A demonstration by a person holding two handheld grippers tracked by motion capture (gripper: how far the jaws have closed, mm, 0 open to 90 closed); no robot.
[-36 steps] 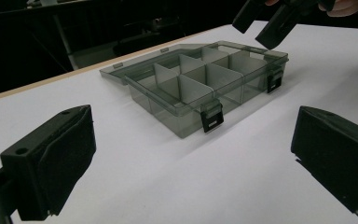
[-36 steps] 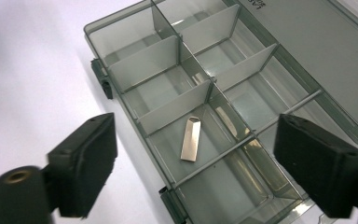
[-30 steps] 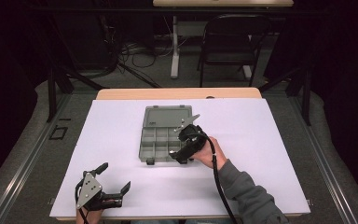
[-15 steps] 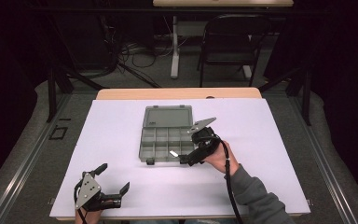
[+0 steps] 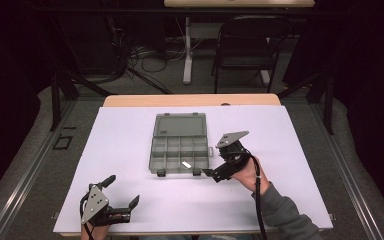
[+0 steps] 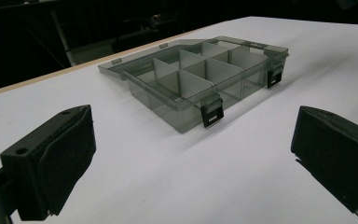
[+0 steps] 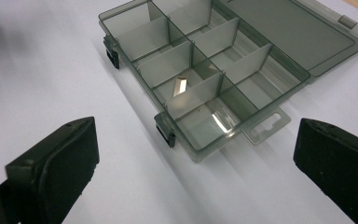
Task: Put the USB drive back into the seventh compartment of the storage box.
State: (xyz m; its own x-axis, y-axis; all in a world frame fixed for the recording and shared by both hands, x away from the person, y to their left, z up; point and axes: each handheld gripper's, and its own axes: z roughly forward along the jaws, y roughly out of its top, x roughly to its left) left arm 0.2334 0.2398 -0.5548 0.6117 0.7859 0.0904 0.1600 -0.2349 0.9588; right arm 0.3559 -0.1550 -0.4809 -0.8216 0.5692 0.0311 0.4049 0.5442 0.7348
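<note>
right gripper [image 5: 219, 161] — drawn back off organizer box [image 5: 180, 145] | empty, open

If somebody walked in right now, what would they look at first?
Probably the see-through grey box lying open in the middle of the white table, its little compartments showing and a small shiny piece in one of them. Next, the right tongs, wide open by the box's near right corner, and the left tongs, open at the table's near edge.

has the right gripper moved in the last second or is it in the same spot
Yes. In the high view the right gripper has drawn back off the organizer box, toward the person and off its right front corner.
</note>
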